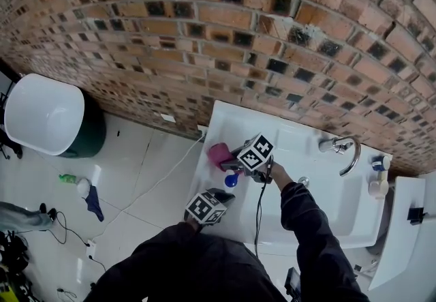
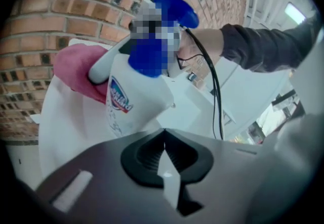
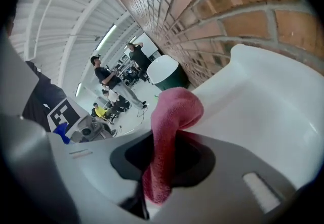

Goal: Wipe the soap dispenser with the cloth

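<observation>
A white soap dispenser (image 1: 231,179) with a blue pump stands at the left end of the white sink (image 1: 320,191). In the left gripper view the dispenser (image 2: 136,101) fills the middle, tilted, its base hidden behind my left gripper (image 2: 162,132). That gripper's jaws meet at the tips and hold nothing that I can see. My right gripper (image 1: 230,159) is shut on a pink cloth (image 1: 218,154). The cloth (image 2: 76,71) lies against the far side of the dispenser. In the right gripper view the cloth (image 3: 174,109) sticks out from between the jaws of my right gripper (image 3: 162,142), over the sink (image 3: 263,96).
A brick wall (image 1: 225,35) rises behind the sink. A chrome tap (image 1: 344,147) and small bottles (image 1: 378,171) sit at the right end. A white bin on a dark green base (image 1: 44,113) stands on the floor at left. People (image 3: 104,79) stand far off.
</observation>
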The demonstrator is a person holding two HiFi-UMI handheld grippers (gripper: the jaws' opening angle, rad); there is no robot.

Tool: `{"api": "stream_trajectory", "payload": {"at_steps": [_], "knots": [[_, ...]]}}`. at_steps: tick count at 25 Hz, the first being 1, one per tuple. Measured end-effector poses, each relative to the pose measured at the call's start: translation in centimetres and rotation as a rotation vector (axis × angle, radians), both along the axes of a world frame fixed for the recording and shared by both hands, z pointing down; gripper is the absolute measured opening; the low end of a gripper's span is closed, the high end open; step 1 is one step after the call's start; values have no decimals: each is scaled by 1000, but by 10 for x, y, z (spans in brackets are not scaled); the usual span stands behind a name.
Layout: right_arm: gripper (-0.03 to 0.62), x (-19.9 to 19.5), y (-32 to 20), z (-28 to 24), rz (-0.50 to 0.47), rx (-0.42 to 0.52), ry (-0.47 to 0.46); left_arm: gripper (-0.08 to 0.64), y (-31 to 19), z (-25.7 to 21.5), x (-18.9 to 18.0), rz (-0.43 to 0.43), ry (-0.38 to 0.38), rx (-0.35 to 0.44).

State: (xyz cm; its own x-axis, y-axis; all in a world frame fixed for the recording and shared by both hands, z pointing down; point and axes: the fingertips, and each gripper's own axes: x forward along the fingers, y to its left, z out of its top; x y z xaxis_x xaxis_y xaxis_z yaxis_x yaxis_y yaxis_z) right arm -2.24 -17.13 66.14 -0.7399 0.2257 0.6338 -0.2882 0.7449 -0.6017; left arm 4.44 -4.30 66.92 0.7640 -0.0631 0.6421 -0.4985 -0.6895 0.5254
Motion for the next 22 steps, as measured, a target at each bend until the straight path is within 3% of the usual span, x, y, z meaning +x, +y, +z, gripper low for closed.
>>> {"api": "stream_trajectory", "payload": {"at_steps": [5,13,15,19,22], "knots": [[86,12,4,8,8,-25,6,0,-8,1,-12,-88,6,-26],[84,33,10,5,93,-25,-21,0,-10,2,-23,-150,15,-63],[84,36,11,5,116,-8,-27,0,-1,-3,-19,-106,35,-87],[86,30,-11,-13,198,124,-85,0,25,-21,2,38,104,-120],[86,11,-13,-30,123,153,-131,0,15,-26,6,-8,123,-107]]}}
